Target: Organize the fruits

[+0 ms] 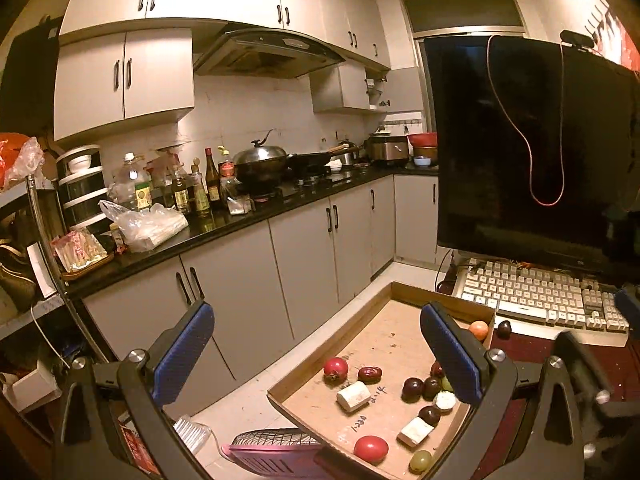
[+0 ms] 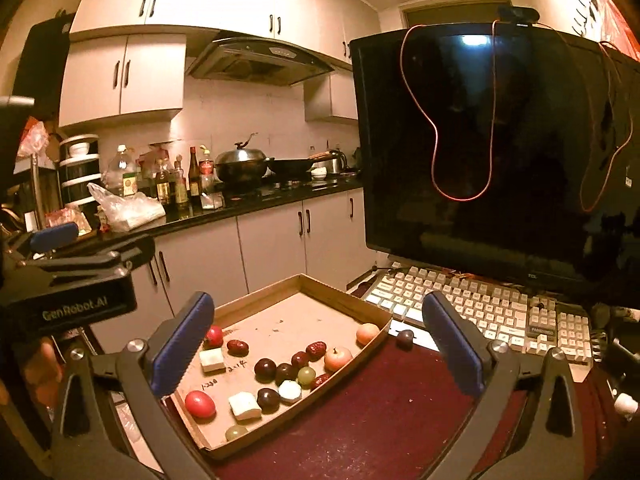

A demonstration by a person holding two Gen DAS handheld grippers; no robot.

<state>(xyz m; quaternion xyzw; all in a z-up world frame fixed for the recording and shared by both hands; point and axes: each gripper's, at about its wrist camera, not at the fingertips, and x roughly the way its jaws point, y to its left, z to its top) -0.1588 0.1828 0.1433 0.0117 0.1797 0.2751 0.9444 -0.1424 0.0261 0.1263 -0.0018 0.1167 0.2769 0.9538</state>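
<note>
Kitchen counter (image 2: 256,200) behind, maroon tabletop (image 2: 360,420), cardboard tray (image 2: 304,280) of fruit

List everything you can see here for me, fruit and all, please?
cardboard tray: one, brown, shallow, on the dark red table top
dark plum: one, outside the tray, near the keyboard
dark plums: three, inside the tray
red dates: four, wrinkled, in the tray
red round fruits: two, at the tray's left side
green grapes: two, in the tray
small apple: one, pink-orange, by the tray's right wall
orange fruit: one, in the far right corner
white pieces: three, two blocky and one round, in the tray
keyboard: one, white and grey, under the monitor
monitor: one, black, off
left gripper: open, empty
right gripper: open, empty
</note>
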